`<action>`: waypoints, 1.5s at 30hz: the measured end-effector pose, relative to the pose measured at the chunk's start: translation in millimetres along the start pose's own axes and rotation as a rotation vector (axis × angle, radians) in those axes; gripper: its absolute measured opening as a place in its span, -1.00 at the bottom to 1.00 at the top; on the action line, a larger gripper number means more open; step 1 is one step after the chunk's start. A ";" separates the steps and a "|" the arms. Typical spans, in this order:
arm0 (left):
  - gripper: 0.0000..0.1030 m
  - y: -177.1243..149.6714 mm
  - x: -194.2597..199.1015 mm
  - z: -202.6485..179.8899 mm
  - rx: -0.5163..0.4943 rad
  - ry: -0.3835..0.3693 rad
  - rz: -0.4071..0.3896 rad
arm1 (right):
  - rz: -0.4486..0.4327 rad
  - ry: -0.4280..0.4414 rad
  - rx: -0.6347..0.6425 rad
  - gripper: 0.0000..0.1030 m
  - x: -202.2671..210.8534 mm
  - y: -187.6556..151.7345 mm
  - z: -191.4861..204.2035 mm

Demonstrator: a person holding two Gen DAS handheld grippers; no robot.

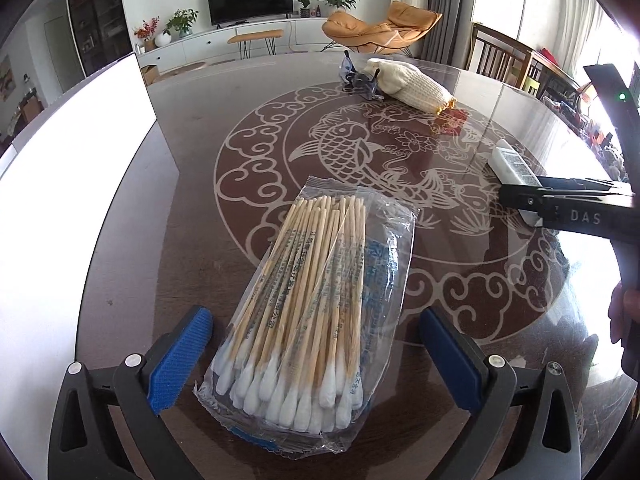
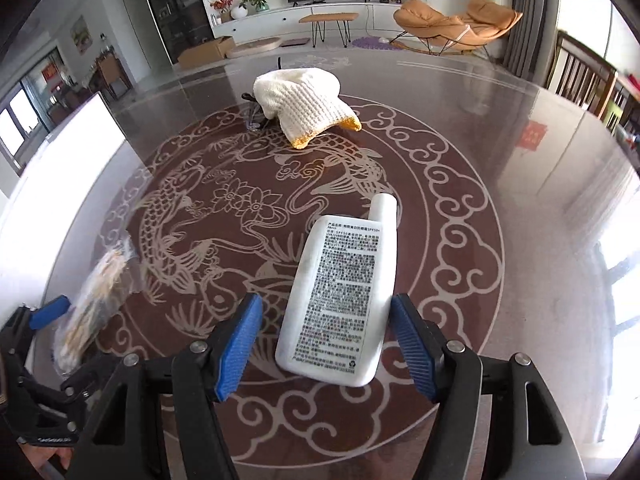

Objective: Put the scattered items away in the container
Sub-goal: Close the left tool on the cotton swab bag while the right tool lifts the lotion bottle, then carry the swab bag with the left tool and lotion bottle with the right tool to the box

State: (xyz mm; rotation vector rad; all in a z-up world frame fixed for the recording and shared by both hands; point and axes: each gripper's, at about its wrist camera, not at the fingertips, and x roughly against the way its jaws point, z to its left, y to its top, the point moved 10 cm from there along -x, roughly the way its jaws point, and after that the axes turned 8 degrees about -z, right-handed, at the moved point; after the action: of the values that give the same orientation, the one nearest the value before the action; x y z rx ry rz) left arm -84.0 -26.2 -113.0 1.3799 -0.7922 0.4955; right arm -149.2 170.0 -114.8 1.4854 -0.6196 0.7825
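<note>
The left gripper [image 1: 316,364] stands wide open, its blue pads on either side of a clear bag of cotton swabs [image 1: 308,304] that lies flat on the glass-topped table [image 1: 192,208]; neither pad touches the bag. The right gripper [image 2: 326,344] is also open, straddling a flat white bottle [image 2: 340,300] that lies label-up on the table with its cap pointing away; the right-hand pad is just beside the bottle's edge and the left-hand pad stands clear of it. Further out, near the middle of the carp pattern under the glass, a cream knitted glove [image 2: 304,100] with a yellow cuff is heaped against a dark, clear-lensed item [image 1: 360,78] that I cannot identify. A white container [image 1: 80,184] stands at the table's left edge, well apart from both.
</note>
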 end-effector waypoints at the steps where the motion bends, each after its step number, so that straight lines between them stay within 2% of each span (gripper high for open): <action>1: 1.00 0.1 0.0 0.0 0.000 0.000 0.000 | -0.008 -0.021 0.018 0.31 -1.8 0.8 1.3; 8: 1.00 1.3 -0.5 0.5 0.005 0.008 0.000 | -0.116 -0.013 0.012 0.35 0.2 -2.6 1.8; 14: 1.00 4.1 -3.2 -1.0 0.001 0.006 0.005 | -0.121 -0.003 0.014 0.35 -2.5 -0.8 1.6; 16: 0.99 4.3 -3.2 -3.1 -0.022 -0.006 0.011 | -0.115 0.003 0.029 0.22 -0.4 -0.6 0.1; 17: 0.76 4.9 -1.3 -5.7 -0.028 -0.020 0.003 | -0.113 0.013 0.035 0.04 2.7 -1.5 -0.9; 18: 0.62 5.2 2.7 -9.9 -0.045 -0.032 -0.013 | -0.114 0.027 0.044 0.03 7.6 -4.2 -1.6; 19: 0.32 4.0 7.3 -14.2 -0.057 -0.046 -0.024 | -0.115 0.039 0.053 0.01 13.1 -8.4 -2.7; 22: -0.11 -4.2 22.7 -23.0 -0.038 -0.095 -0.027 | -0.125 0.092 0.025 0.01 33.6 -26.5 -9.9; 24: -0.14 -13.2 34.9 -26.6 0.006 -0.131 -0.029 | -0.141 0.135 -0.006 0.00 51.7 -40.0 -14.7; 30: -0.15 -28.0 70.2 -36.8 0.058 -0.141 -0.095 | -0.176 0.214 -0.010 0.00 95.7 -76.9 -9.3; 37: -0.16 -27.2 90.5 -29.5 0.153 -0.156 -0.119 | -0.208 0.256 0.063 0.00 115.7 -87.9 24.9; 41: -0.16 -1.1 126.4 -8.8 0.227 -0.172 -0.189 | -0.215 0.314 0.104 0.00 123.5 -78.9 60.0; 45: -0.16 36.7 176.5 40.6 0.295 -0.147 -0.284 | -0.270 0.409 0.182 -0.02 146.4 -39.5 121.2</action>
State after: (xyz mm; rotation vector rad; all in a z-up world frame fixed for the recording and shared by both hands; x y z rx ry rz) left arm -3.2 -84.2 42.8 1.7879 -0.6428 0.2978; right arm -15.0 63.6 -23.4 1.4765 -0.0397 0.9132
